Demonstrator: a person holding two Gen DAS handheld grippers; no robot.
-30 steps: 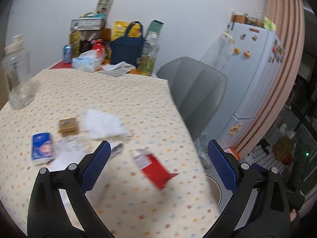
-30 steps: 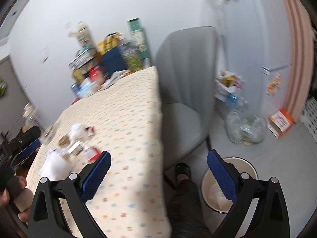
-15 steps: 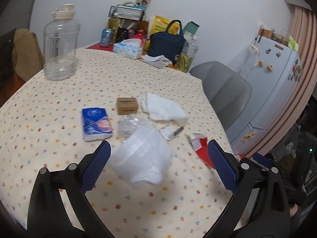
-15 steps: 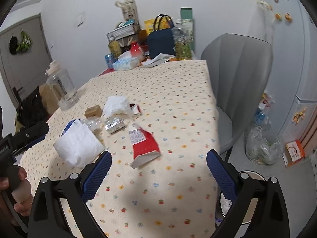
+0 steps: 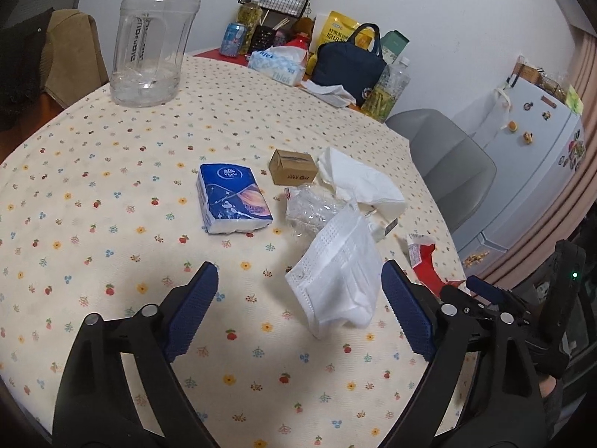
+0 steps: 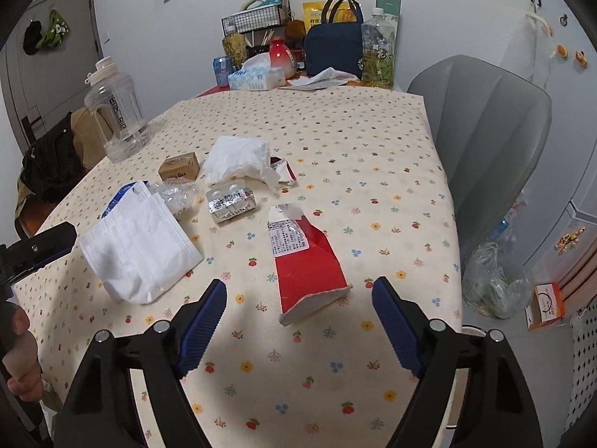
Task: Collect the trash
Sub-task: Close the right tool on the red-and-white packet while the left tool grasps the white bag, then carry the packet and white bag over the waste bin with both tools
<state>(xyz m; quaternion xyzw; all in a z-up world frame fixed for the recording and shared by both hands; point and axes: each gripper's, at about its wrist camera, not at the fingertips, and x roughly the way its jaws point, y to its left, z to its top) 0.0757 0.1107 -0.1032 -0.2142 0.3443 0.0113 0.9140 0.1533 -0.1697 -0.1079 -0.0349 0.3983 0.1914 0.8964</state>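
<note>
Cream tablecloth [image 5: 112, 186] with a small flower print fills most of both wrist views, and I see a grey chair [image 6: 492, 127] at the right of the right wrist view. Upper left of the left wrist view holds a clear water jug [image 5: 151, 37].

Trash lies in a loose cluster mid-table. From the left wrist camera, my left gripper [image 5: 298, 310] hangs low over the cloth, jaws wide but closing, with a white face mask [image 5: 337, 276] lying between them, just inside the right-hand pad; neither pad presses on it. Above it sit a crumpled tissue [image 5: 360, 181], a blue tissue pack [image 5: 233, 198], crumpled clear plastic [image 5: 313, 209] and a small brown box [image 5: 293, 167].

My right gripper [image 6: 298, 321] is also closing, its jaws still apart and framing the lower end of a torn red wrapper [image 6: 306, 265], untouched. A foil blister pack [image 6: 231, 201] lies above and left of it.
</note>
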